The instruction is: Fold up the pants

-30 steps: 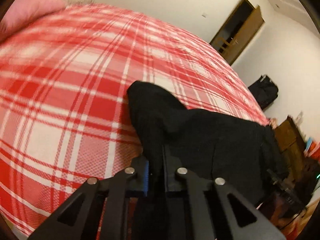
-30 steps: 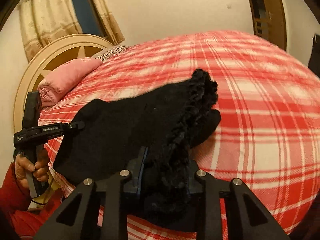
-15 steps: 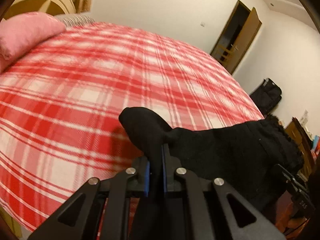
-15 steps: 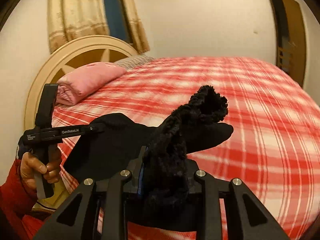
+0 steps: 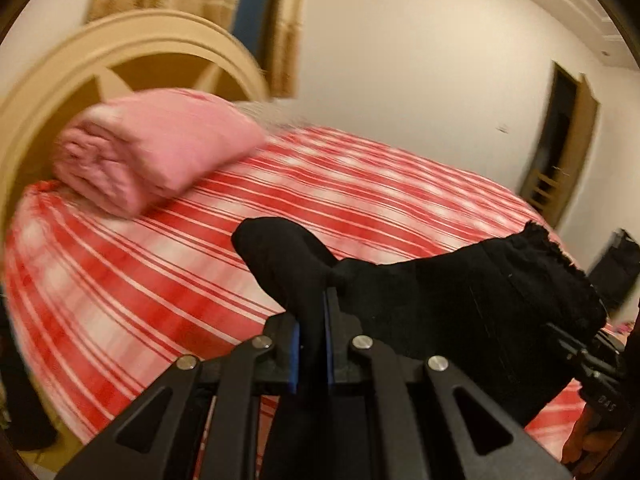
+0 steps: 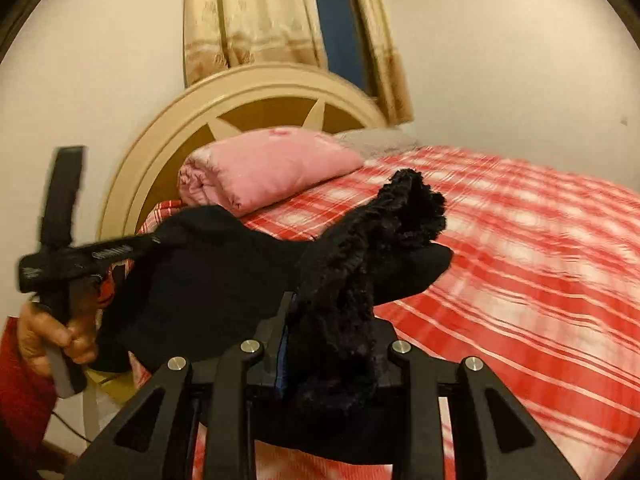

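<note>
The black pants (image 5: 460, 304) hang lifted above the red plaid bed (image 5: 168, 264), stretched between both grippers. My left gripper (image 5: 311, 320) is shut on one thin end of the black cloth, which bulges up past the blue pads. In the right wrist view my right gripper (image 6: 332, 344) is shut on the thick ruffled waistband (image 6: 384, 232) of the pants (image 6: 224, 280). The left gripper (image 6: 100, 254) shows there at the left, held by a hand (image 6: 52, 332), pinching the far end. The right gripper's tool (image 5: 592, 364) peeks in at the left view's right edge.
A folded pink blanket (image 6: 264, 164) lies at the head of the bed by the round cream headboard (image 6: 256, 92). Curtains (image 6: 248, 12) hang behind it. A wooden door (image 5: 560, 160) and a dark bag (image 5: 616, 268) stand at the far right wall.
Both grippers have risen and swung toward the head of the bed, carrying the pants off the bedcover. The headboard and pink blanket have come into the left view.
</note>
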{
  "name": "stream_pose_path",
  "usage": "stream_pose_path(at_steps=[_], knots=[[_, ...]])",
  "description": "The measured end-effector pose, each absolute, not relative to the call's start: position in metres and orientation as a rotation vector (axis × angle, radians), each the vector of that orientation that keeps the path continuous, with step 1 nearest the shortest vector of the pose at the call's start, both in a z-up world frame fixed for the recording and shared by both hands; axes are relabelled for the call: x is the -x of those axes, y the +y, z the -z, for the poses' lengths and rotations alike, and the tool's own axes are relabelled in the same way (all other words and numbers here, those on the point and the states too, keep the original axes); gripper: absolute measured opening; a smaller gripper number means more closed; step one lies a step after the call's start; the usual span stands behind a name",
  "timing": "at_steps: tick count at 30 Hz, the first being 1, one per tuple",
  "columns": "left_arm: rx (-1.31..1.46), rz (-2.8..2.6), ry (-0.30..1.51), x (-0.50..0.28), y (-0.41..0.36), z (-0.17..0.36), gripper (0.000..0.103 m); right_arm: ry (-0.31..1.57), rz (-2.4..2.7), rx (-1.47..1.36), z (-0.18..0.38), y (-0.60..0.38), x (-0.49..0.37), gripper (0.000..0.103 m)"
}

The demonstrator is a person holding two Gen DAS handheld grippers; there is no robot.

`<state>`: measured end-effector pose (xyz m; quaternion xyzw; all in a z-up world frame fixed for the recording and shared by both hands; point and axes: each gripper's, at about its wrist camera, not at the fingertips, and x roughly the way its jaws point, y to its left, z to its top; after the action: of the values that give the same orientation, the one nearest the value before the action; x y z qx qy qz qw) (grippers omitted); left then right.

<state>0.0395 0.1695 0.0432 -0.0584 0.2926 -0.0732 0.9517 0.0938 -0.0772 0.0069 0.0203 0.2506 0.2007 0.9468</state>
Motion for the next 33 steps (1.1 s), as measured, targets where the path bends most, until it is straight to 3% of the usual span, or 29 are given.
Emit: stream_pose_path(at_steps=[7,9,12,14,17,22,23,24,26,33], knots=[[0.115,-0.032,0.731,-0.089,0.212,0.035,0.01,0.733,-0.352,0.057,0.091,-0.05,-0.18,0.031],[0.139,-0.061,0.785,-0.095,0.225,0.062,0.014,0.768,-0.376,-0.042,0.096,-0.065,-0.188,0.039],[0.189,-0.064,0.803,-0.095,0.239,0.074,0.041,0.787,-0.366,-0.035,0.097,-0.072,-0.189,0.052],[0.191,-0.123,0.8,-0.092,0.25,0.072,0.077,0.791,-0.346,-0.034,0.095,-0.074,-0.186,0.06],[0.241,-0.146,0.801,-0.081,0.269,0.065,0.088,0.769,-0.317,-0.073,0.081,-0.089,-0.175,0.062],[0.257,-0.22,0.754,-0.06,0.283,0.049,0.091,0.567,-0.193,-0.085,0.035,-0.095,-0.126,0.062],[0.239,-0.218,0.737,-0.055,0.277,0.045,0.091,0.542,-0.201,-0.048,0.028,-0.086,-0.122,0.051],[0.223,-0.203,0.731,-0.054,0.272,0.043,0.091,0.536,-0.216,-0.012,0.024,-0.077,-0.121,0.034],[0.159,-0.151,0.725,-0.061,0.248,0.039,0.091,0.566,-0.258,0.069,0.021,-0.052,-0.13,0.025],[0.053,-0.087,0.821,-0.082,0.191,0.052,0.091,0.771,-0.238,0.062,0.077,-0.043,-0.148,0.025]])
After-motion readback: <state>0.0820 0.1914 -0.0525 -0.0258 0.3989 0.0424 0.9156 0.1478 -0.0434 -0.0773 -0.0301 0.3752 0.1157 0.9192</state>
